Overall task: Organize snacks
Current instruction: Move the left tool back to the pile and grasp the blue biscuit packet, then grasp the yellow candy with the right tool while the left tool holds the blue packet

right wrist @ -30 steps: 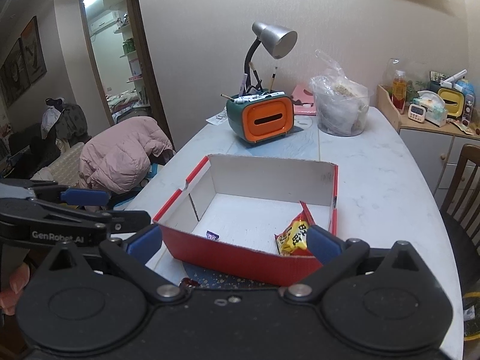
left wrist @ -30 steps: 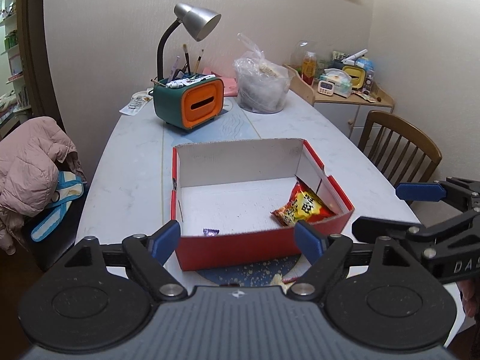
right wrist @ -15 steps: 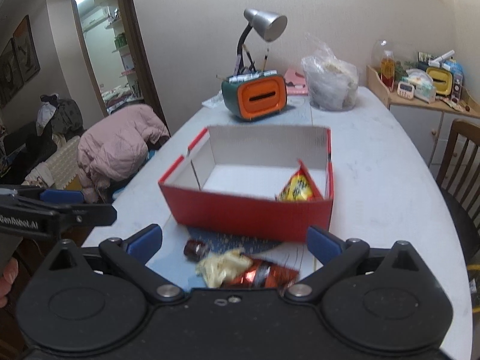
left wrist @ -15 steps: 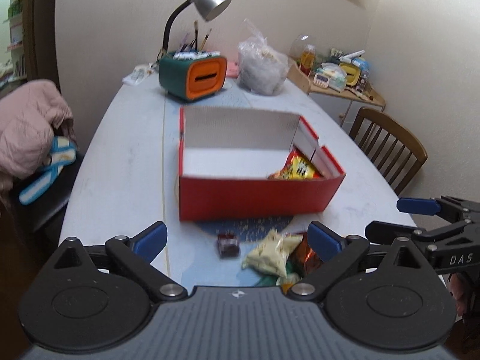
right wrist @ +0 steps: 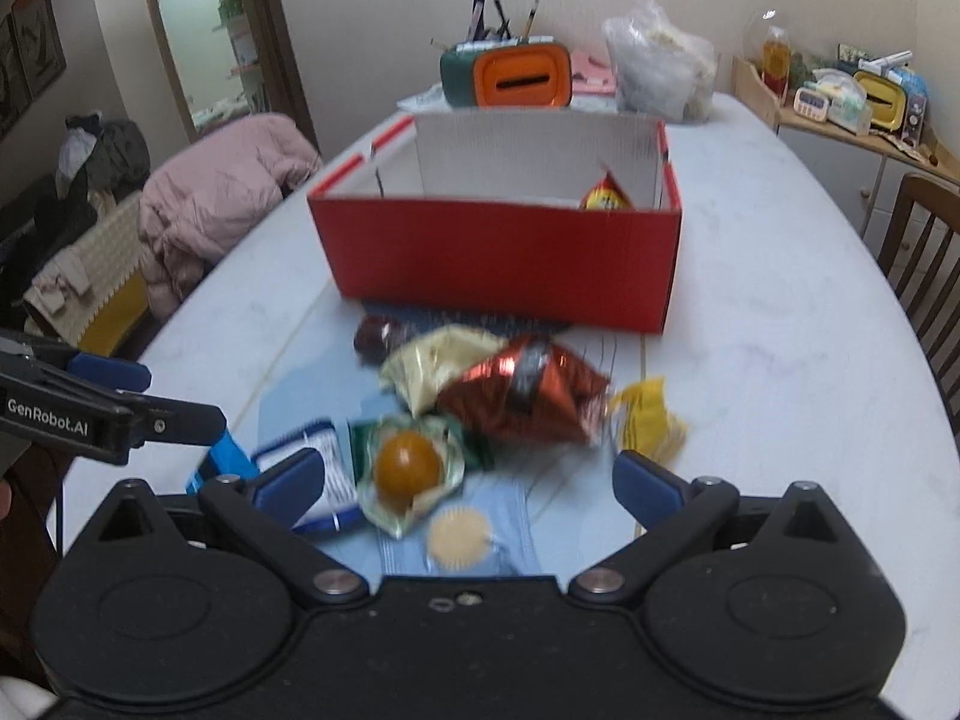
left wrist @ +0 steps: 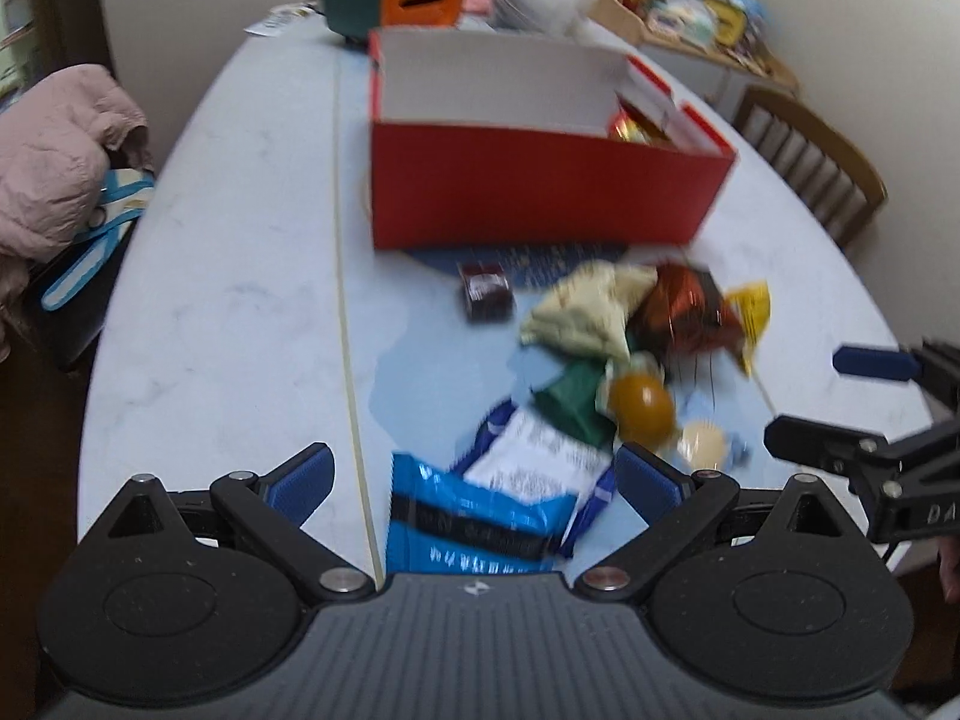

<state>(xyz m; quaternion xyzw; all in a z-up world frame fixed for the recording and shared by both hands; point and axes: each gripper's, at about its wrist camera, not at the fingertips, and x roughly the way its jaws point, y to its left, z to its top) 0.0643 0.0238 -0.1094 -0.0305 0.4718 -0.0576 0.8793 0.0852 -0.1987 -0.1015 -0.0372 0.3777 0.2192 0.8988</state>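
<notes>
- A pale marble-look table (left wrist: 228, 228) fills a lived-in room, with a green and orange desk organiser (right wrist: 507, 75) and a clear plastic bag (right wrist: 657, 69) at its far end, and a pink jacket (right wrist: 222, 192) slung over a seat at the side.
- Since a second ago both cameras have tipped down and come lower, so the view has slid from the inside of the red box (left wrist: 540, 204) to the loose snacks on the near side of it.
- The box sits mid-table and holds one yellow and red packet (right wrist: 606, 195) leaning in a far corner.
- Still outside, in a loose heap just in front of the box: a dark brown wrapped sweet (left wrist: 486, 291), a cream packet (left wrist: 585, 315), a copper-red foil packet (right wrist: 528, 393), a yellow wrapper (right wrist: 648, 414), a green pack showing a round brown treat (right wrist: 411, 468), a pale round biscuit (right wrist: 459, 540) and a blue and white packet (left wrist: 498, 510).
- The left claw (left wrist: 474, 483) has just spread its jaws to full width; it grips nothing, and the blue and white packet lies between its fingers, closest to the camera.
- The right claw (right wrist: 465, 489) is also wide apart and empty, hanging over the green pack and the biscuit.
- My reading: sorting has barely begun, and both claws are lined up for a first pick, the left on the blue packet, the right on the green pack.
</notes>
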